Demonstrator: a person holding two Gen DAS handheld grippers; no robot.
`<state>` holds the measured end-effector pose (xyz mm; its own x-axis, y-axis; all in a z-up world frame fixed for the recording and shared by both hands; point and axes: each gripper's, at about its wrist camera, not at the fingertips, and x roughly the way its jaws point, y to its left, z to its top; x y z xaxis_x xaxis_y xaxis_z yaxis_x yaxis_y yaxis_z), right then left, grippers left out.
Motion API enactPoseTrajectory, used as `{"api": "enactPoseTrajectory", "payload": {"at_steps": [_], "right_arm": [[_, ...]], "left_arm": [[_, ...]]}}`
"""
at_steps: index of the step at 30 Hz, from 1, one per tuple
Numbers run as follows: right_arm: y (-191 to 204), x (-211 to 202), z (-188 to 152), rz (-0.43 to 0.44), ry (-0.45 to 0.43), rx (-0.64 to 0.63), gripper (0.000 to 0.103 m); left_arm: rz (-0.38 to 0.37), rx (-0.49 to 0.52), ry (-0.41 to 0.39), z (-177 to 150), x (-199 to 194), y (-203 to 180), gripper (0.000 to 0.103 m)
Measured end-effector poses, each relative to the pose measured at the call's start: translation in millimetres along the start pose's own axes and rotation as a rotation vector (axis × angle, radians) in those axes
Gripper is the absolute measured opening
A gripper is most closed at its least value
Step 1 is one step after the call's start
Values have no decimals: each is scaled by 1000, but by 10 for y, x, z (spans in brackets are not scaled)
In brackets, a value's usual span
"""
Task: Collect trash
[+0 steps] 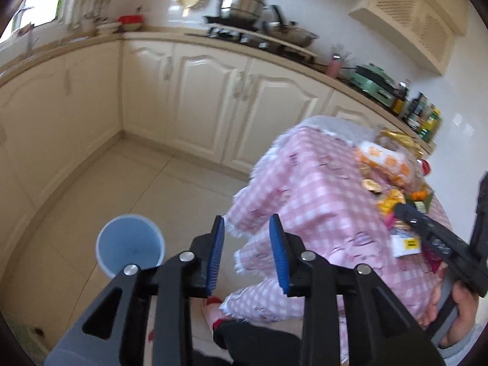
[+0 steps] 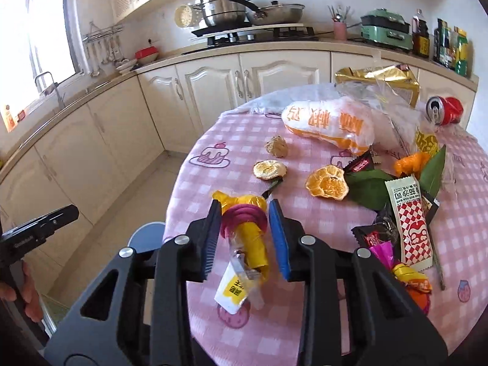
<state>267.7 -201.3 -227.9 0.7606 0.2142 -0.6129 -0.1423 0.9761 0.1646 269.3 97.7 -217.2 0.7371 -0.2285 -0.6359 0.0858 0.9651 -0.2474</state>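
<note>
The right gripper (image 2: pixel 244 210) has its jaws narrowly around a yellow wrapper with purple coil (image 2: pixel 245 219), seemingly touching. The left gripper (image 1: pixel 247 225) has jaws wide, the blue bin (image 1: pixel 129 245) left of them.

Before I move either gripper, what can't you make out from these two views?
- Blue bin: floor hidden by its wall in the left wrist view; table edge covers it in the right.
- Yellow wrapper: pad contact of right gripper unclear.
- Red can: label too small.
</note>
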Motion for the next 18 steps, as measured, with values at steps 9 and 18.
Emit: {"api": "enactPoseTrajectory", "payload": {"at_steps": [9, 18], "right_arm": [[-204, -57, 42, 7, 19, 43, 48], [-593, -568, 75, -84, -53, 28, 60]], "left_arm": [[-197, 124, 38, 189, 355, -848, 35], [-314, 127, 97, 177, 524, -1546, 59]]}}
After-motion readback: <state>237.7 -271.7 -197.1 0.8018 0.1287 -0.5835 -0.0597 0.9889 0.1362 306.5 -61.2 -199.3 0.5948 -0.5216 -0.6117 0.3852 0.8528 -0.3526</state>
